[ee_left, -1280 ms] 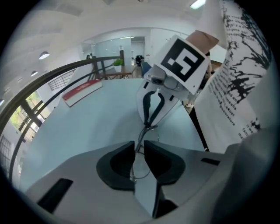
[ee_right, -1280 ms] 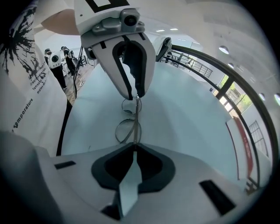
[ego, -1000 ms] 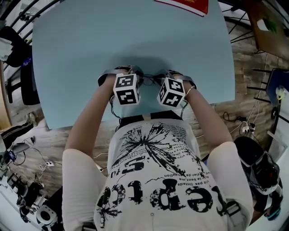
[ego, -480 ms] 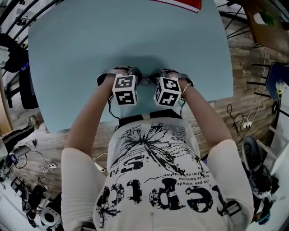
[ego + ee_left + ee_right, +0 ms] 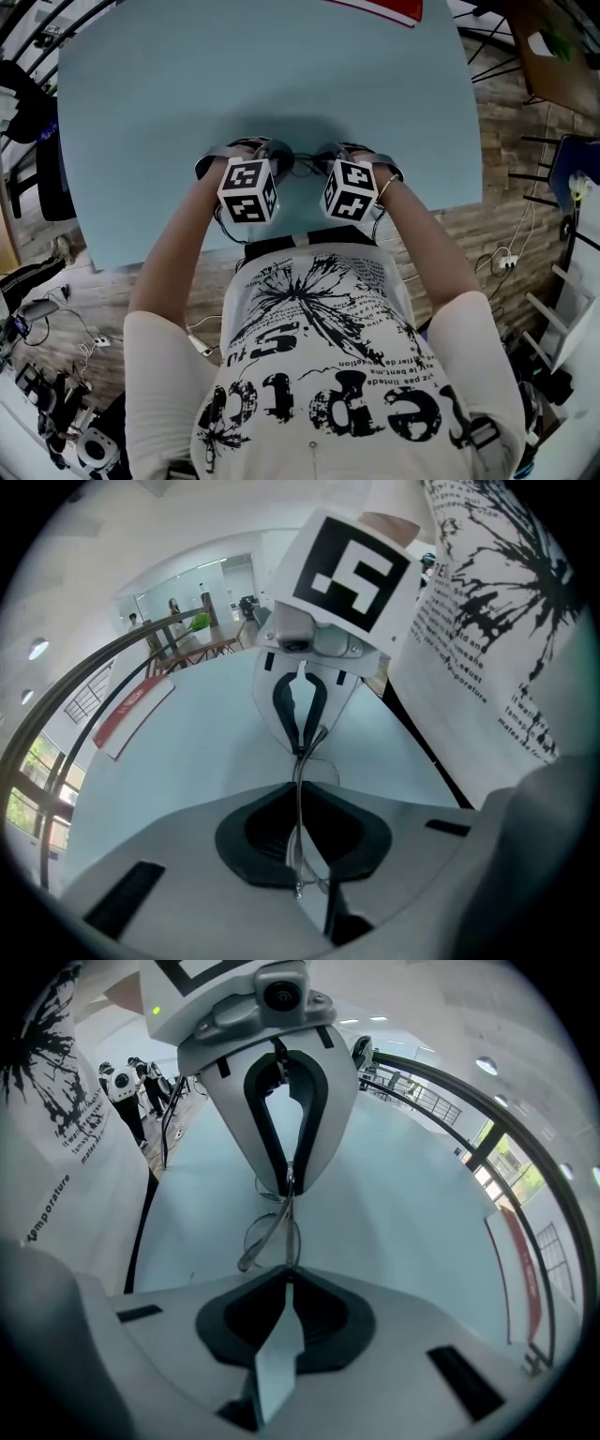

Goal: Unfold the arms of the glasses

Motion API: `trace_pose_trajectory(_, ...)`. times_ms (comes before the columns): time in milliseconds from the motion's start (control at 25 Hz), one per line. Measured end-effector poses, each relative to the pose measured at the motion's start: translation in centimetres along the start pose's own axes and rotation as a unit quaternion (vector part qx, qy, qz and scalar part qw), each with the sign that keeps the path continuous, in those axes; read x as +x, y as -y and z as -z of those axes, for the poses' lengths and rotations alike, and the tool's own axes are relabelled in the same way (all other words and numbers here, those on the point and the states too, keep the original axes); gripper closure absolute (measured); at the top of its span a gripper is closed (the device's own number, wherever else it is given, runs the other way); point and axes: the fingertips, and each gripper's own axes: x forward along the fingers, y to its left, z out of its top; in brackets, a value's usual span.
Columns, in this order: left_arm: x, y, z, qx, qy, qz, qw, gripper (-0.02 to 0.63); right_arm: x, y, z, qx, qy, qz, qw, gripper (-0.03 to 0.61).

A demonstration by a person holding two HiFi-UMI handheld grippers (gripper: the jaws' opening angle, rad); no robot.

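- The glasses (image 5: 267,1234), thin wire-rimmed with clear lenses, hang between your two grippers, low over the surface (image 5: 281,75). Whether they touch it I can't tell.
- In the right gripper view, one round lens shows, with a thin arm slanting across it.
- Your left gripper (image 5: 288,1183) sits on the glasses' left in the head view. Its jaws are closed to a narrow slit and pinch the wire frame.
- Your right gripper (image 5: 302,747) sits on the glasses' right. Its jaws are also drawn close together and clamp the frame at that end.
- The two grippers point steeply down and face each other tip to tip, with the glasses as the only thing between them.
- The marker cubes sit nearer your body than the glasses, the left cube (image 5: 248,190) tilted outward and the right cube (image 5: 350,190) beside it.
- The pale blue surface spreads out beyond the glasses.
- Well beyond the glasses, at the surface's far edge, lies a red and white flat item (image 5: 380,7).
- On the near side of the glasses is your white printed shirt (image 5: 328,375).
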Motion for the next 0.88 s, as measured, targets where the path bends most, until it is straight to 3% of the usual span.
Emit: trace_pose_trajectory(880, -6.1, -1.0, 3.3, -0.07, 0.062, -0.051, 0.9943, 0.583, -0.1, 0.9, 0.3, -0.006, -0.021, 0.018, 1.0, 0.541)
